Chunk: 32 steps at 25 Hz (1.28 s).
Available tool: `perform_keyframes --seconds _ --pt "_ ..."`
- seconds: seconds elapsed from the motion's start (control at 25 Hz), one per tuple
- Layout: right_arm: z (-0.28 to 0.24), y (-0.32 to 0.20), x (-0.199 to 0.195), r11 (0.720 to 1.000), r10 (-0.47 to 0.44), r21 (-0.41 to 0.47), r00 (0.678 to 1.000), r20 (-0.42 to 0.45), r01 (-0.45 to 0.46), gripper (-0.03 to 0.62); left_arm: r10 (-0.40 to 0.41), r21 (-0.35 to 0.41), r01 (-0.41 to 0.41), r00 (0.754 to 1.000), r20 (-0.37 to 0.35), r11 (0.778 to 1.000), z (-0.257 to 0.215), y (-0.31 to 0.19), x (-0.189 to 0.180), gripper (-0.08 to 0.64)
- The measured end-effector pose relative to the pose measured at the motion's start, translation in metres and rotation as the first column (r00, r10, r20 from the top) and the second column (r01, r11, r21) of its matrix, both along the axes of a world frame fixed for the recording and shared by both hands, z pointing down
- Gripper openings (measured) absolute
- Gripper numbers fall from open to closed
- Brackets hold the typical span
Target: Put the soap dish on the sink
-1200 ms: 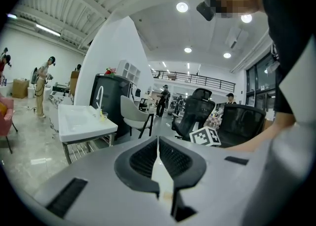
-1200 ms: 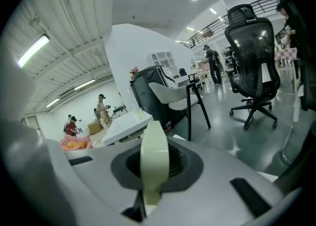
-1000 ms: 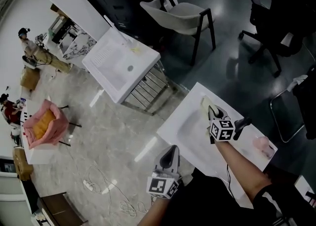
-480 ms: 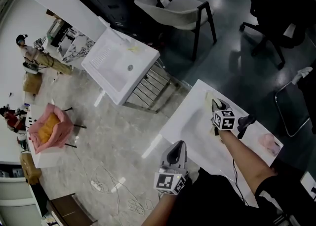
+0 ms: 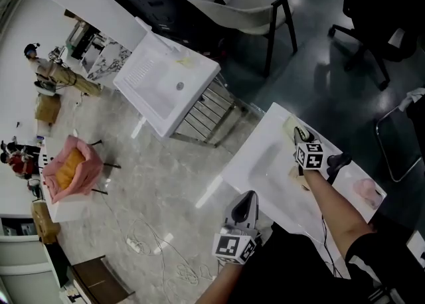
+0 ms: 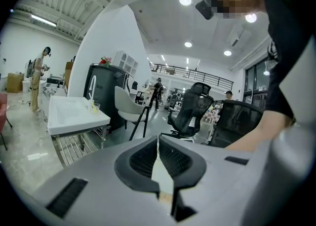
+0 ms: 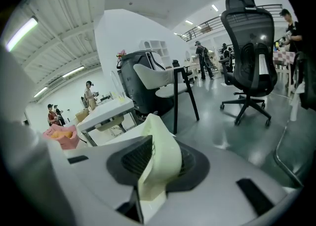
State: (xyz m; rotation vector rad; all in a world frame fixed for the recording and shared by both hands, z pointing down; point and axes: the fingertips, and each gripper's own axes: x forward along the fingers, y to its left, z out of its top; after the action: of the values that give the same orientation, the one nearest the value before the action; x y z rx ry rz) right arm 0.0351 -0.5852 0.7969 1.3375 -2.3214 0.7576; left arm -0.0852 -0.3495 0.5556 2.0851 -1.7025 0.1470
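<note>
Opening above the white rectangular sink surface (image 5: pixel 262 163) at the near right, the right tongs (image 7: pixel 160 143) have the pale yellow plastic soap dish (image 7: pixel 158 170) between them. The left tongs (image 6: pixel 158 138) are together, empty.

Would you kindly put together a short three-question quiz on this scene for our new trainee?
1. Multiple choice: what stands between the jaws of the right gripper? A a sponge; B a pale soap dish; C nothing.
2. True or false: the left gripper grips a cup.
3. Short answer: at which white sink is the right gripper, the near sink or the far sink?
Key: 1 B; the soap dish stands between its jaws, which are opening. 2 False; its jaws are together with nothing between them. 3 The near sink.
</note>
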Motion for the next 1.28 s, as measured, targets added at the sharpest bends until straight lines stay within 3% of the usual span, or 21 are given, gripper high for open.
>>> perform_keyframes --seconds 0.28,0.6,1.04,1.28 --pt "0.022 0.000 0.020 1.000 -0.017 0.008 0.983 -0.180 0.019 0.158 0.032 0.009 -0.031 0.999 -0.005 0.999 -0.002 0.006 0.010 0.017" --pt "0.027 -0.003 0.024 0.998 -0.051 0.016 0.967 -0.248 0.056 0.160 0.022 0.008 -0.022 1.000 -0.004 1.000 -0.004 0.017 0.014 0.017" --pt "-0.008 0.004 0.015 0.995 -0.035 0.080 0.982 -0.186 0.051 0.160 -0.026 0.053 0.027 0.999 -0.018 0.998 -0.011 0.035 0.002 0.017" --pt "-0.034 0.029 -0.009 0.992 -0.079 0.089 0.986 -0.149 0.093 0.158 -0.010 0.105 0.014 0.999 -0.035 0.994 -0.028 0.047 -0.005 0.017"
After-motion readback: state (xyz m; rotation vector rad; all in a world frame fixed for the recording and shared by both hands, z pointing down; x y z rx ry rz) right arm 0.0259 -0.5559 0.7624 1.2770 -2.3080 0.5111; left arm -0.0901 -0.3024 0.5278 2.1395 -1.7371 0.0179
